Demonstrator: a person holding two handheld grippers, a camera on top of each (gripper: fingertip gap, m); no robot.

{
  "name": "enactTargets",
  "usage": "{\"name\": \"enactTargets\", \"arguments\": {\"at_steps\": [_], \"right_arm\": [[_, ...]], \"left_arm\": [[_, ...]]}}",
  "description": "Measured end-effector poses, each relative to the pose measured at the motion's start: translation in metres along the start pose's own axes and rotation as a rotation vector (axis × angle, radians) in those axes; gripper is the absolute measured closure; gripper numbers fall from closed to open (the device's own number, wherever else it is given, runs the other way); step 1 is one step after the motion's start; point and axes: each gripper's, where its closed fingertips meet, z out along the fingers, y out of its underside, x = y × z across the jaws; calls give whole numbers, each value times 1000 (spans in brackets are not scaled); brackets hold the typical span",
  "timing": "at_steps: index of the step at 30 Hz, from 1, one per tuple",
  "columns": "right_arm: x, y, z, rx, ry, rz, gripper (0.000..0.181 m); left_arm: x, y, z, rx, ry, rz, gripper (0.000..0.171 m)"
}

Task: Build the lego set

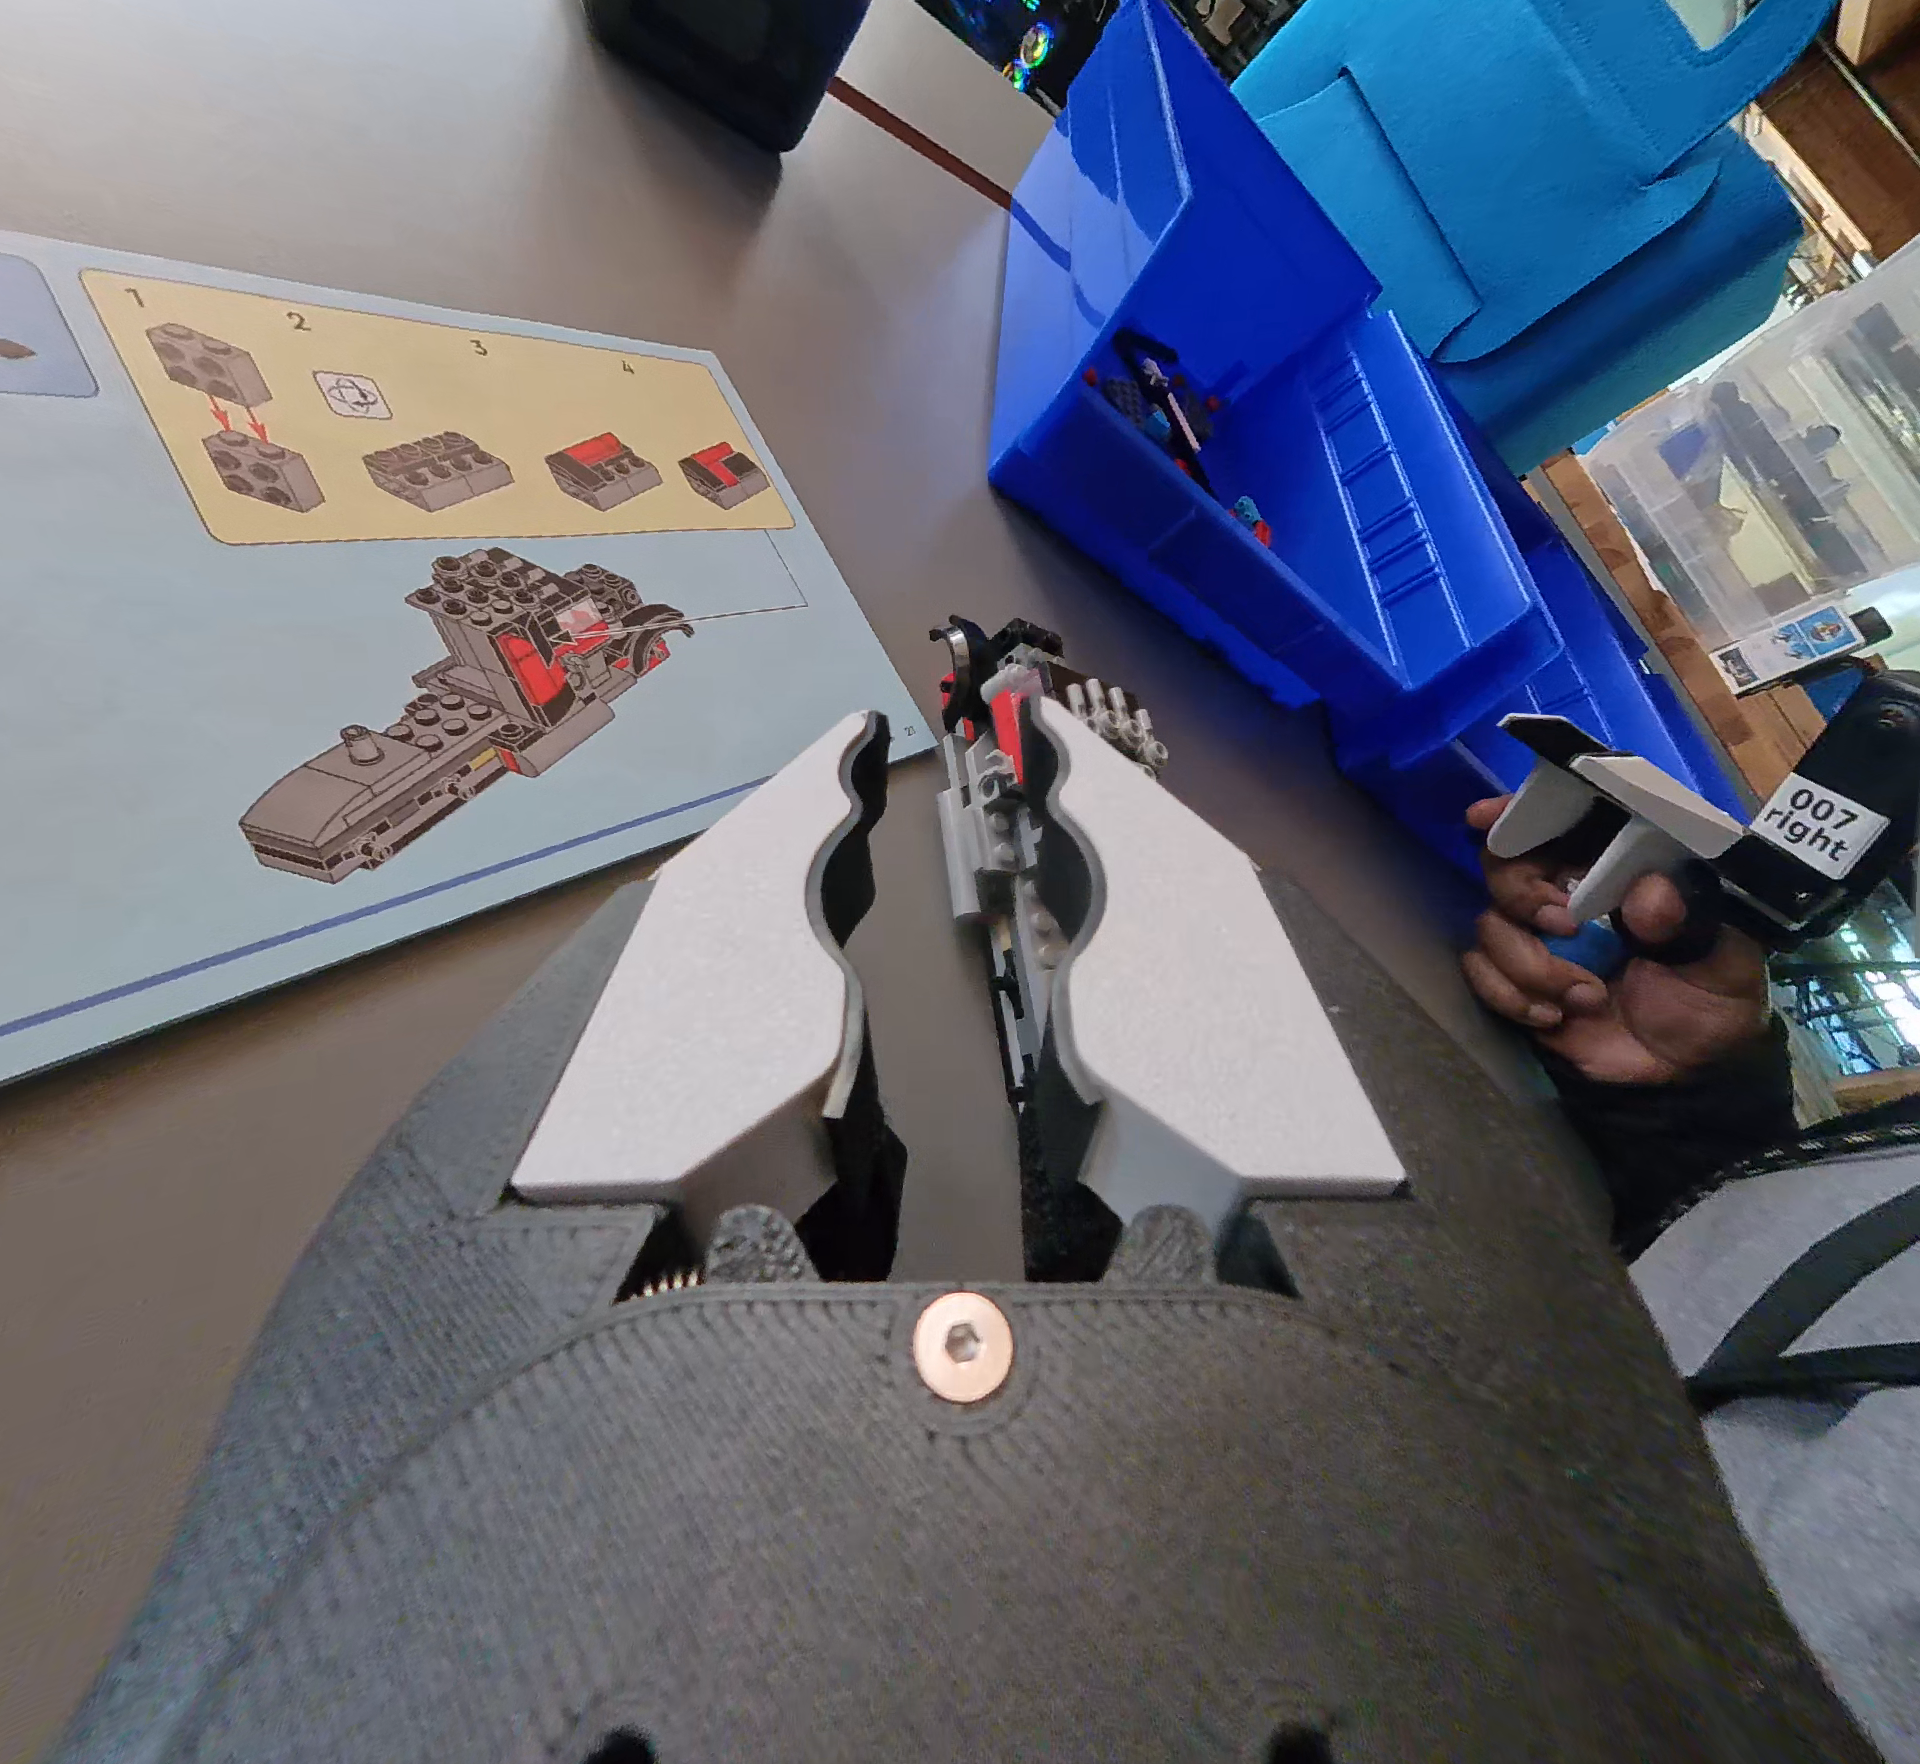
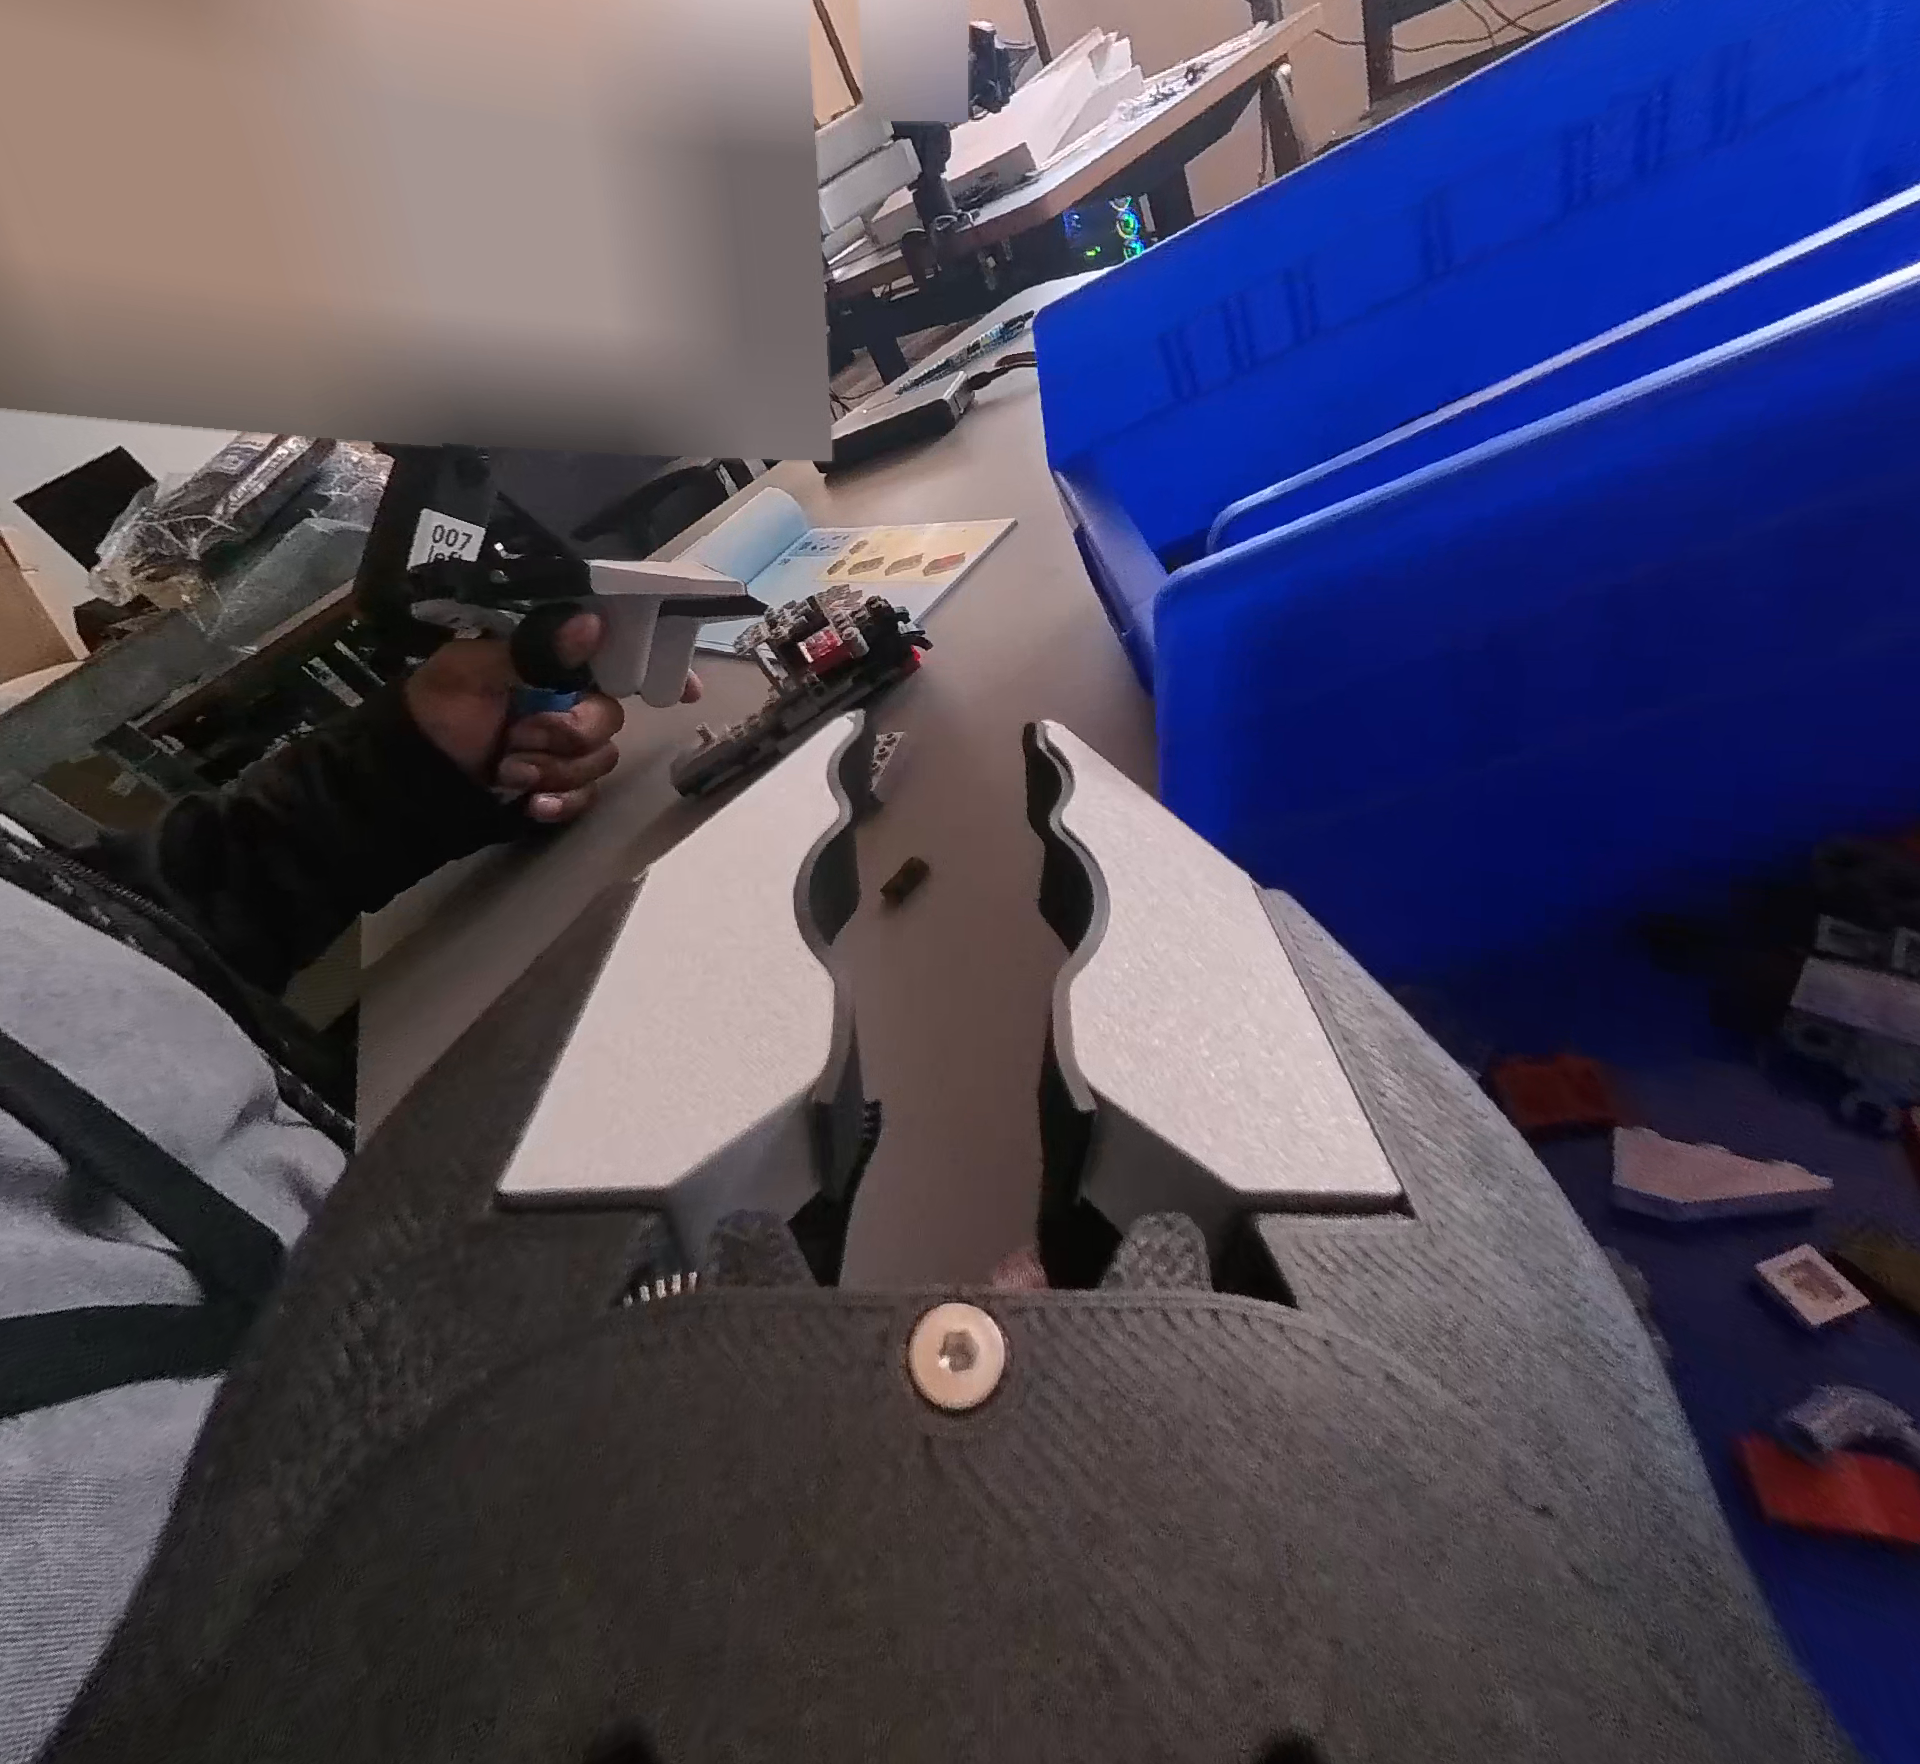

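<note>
Grey lego model (image 2: 800,696), one, two blue bins (image 2: 1507,675), both grippers parted.

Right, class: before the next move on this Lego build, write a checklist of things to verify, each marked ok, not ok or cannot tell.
1. Left claw open around the grey, black and red Lego model: ok.
2. Left claw gripping the model: cannot tell.
3. Right claw open and empty: ok.
4. Small dark loose piece on the grey tabletop, lined up between the right claw's fingers: ok.
5. Pale blue instruction booklet lying open and flat: ok.
6. Blue plastic parts bin holding spare pieces: ok.
</note>
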Motion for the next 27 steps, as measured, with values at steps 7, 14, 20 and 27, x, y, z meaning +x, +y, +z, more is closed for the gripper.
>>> {"name": "enactTargets", "arguments": {"at_steps": [7,14,20,27], "right_arm": [[2,1,1,-5,6,8,152],[2,2,2,-16,3,14,153],[-1,6,3,-38,-6,16,153],[-5,7,-1,-35,-34,15,151]], "left_arm": [[-1,0,1,-3,-8,-2,145],[73,-41,15,-93,76,240,144],[155,-59,106,-495,198,603,138],[141,9,205,-1112,228,933,139]]}}
